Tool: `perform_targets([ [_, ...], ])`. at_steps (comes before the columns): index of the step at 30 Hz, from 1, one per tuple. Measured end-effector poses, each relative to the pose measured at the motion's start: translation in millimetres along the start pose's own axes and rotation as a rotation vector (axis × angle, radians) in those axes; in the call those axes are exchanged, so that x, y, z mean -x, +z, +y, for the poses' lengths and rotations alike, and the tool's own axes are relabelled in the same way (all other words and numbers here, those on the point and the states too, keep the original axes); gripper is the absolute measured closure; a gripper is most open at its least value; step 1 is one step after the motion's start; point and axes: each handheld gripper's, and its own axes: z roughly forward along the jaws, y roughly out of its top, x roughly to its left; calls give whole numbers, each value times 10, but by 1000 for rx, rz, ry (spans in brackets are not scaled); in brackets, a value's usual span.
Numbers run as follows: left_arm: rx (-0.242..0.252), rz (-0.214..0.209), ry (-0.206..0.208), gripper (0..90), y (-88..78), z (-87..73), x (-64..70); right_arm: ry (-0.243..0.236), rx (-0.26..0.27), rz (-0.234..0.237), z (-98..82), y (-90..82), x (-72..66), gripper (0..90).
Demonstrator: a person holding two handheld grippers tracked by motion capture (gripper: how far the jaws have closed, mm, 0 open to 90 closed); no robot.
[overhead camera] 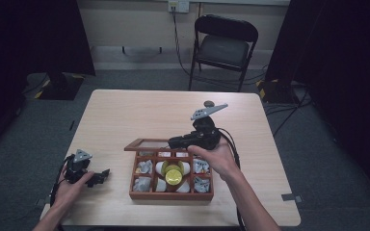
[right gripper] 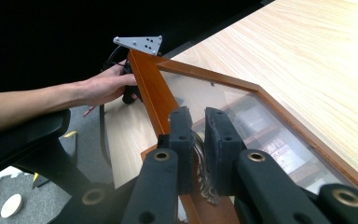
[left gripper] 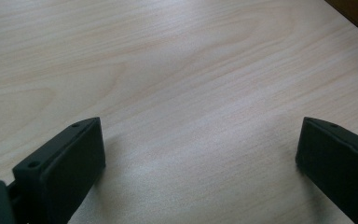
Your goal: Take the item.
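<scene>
Glossy wooden lid (right gripper: 154,88), glass pane (right gripper: 242,116), perhaps

Dim room with dark surrounds, soft overhead light on the pale tabletop, faint shadows, slightly soft close-ups

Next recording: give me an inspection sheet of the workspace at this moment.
Surface: light wooden table, bare around the box.
Job's things: compartmented wooden box of packets; glass lid raised.
Clutter: nothing seen.
Grippers: right gripper shut on the lid's metal clasp; left gripper open, resting on the table.
Cables: one trails from each gripper.
Surroundings: folding chair, dark curtains, grey carpet.
</scene>
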Motion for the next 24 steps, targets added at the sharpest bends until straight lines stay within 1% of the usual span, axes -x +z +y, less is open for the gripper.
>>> perform_targets([
  [7,7,-7,1,55,-19,3,10,-5,-1,-5,-1,3,-10,817],
  [8,10,-6,5,83,-36,10,6,-5,-1,-4,-1,1,-7,817],
  [9,15,-3,7,163,-50,13,4,-3,0,-3,-1,-2,-3,816],
  [10,15,1,15,211,-61,15,11,-4,0,-1,-2,-2,-1,816],
  [12,16,2,23,141,-77,20,30,-4,1,-2,-2,-3,0,816],
  [13,22,-1,28,168,-86,25,37,-5,0,-2,-1,-2,-2,816],
  [14,22,-9,42,182,-104,36,43,-5,0,-2,0,-1,-3,817],
  [15,32,-15,49,177,-122,45,59,-5,0,-2,1,-1,-3,816],
  [18,61,-56,89,190,-181,73,124,-18,3,-8,5,-4,-6,817],
  [20,102,-93,107,190,-244,98,185,-22,3,-10,7,-1,-10,818],
  [22,133,-116,125,190,-304,117,237,-23,3,-11,10,0,-12,817],
  [23,146,-130,127,193,-330,123,262,-23,3,-11,11,-1,-11,817],
  [24,160,-161,124,199,-359,130,287,-23,3,-12,12,-1,-11,817],
])
